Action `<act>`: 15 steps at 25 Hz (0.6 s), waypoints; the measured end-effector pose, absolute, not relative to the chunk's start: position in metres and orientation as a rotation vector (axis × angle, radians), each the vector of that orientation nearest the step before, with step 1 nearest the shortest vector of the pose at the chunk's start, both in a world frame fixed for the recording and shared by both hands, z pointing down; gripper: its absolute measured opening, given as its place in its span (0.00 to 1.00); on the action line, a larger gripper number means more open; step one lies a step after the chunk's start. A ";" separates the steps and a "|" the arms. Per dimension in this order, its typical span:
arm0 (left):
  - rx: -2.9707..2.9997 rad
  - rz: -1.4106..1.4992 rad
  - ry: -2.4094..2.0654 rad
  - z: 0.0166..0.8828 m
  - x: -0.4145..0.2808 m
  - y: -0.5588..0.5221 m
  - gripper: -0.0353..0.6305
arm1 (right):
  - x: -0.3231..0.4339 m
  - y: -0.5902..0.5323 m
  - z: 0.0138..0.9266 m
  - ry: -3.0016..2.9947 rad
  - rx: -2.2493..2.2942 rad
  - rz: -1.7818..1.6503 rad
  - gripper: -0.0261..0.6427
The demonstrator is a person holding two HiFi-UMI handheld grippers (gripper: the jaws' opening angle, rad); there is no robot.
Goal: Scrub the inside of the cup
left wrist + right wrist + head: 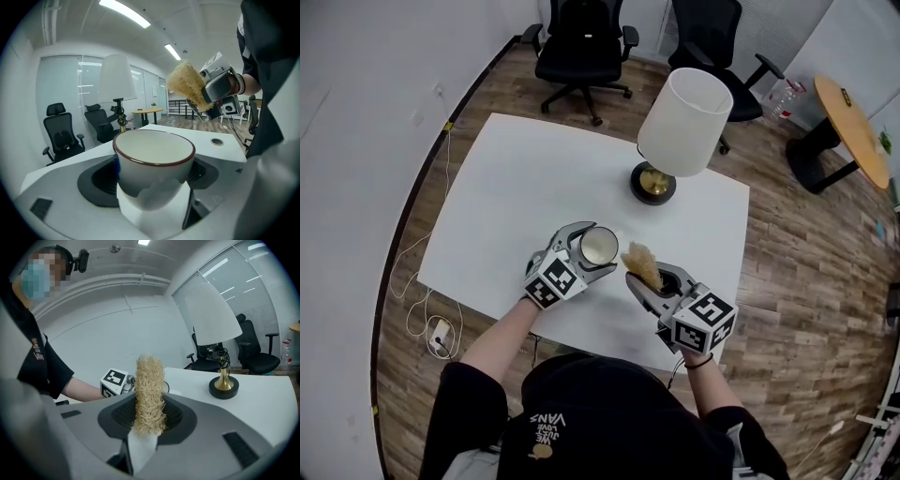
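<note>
Cup (598,246) is clamped at its sides by the left gripper (579,255) and held over the tabletop (516,178) near the front edge, mouth up, likely to steady it for scrubbing. Right gripper (654,279) pinches a tan scrubber (642,262) just beside the rim, not yet inside. Lamp (682,122) stands near the back edge. Shirt reads "VANS"; its other print is unreadable.

Cup (599,247): smooth glossy glaze, ceramic-looking. Scrubber (642,265): rough, dry, tangled fibre. Worktop (525,178): smooth matt white. Lamp base (653,182): shiny brassy metal. Floor (806,262): wood planks.
</note>
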State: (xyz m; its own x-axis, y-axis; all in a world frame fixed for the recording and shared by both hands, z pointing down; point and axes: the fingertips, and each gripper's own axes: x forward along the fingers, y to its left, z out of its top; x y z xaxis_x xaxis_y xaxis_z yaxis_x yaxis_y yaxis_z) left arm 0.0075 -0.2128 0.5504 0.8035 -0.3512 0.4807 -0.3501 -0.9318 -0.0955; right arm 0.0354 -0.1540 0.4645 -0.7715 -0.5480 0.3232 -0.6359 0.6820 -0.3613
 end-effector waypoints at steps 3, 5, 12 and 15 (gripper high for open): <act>-2.902 -0.849 0.567 0.534 0.005 -0.207 0.65 | 0.030 -0.153 0.459 -2.721 0.928 0.656 0.18; -2.835 -0.897 0.560 0.526 0.002 -0.202 0.65 | 0.026 -0.150 0.458 -2.722 0.888 0.631 0.18; -2.632 -1.004 0.551 0.508 0.000 -0.186 0.65 | 0.009 -0.138 0.466 -2.627 0.629 0.551 0.18; -2.560 -1.031 0.541 0.503 -0.001 -0.179 0.65 | 0.004 -0.139 0.473 -2.549 0.565 0.525 0.18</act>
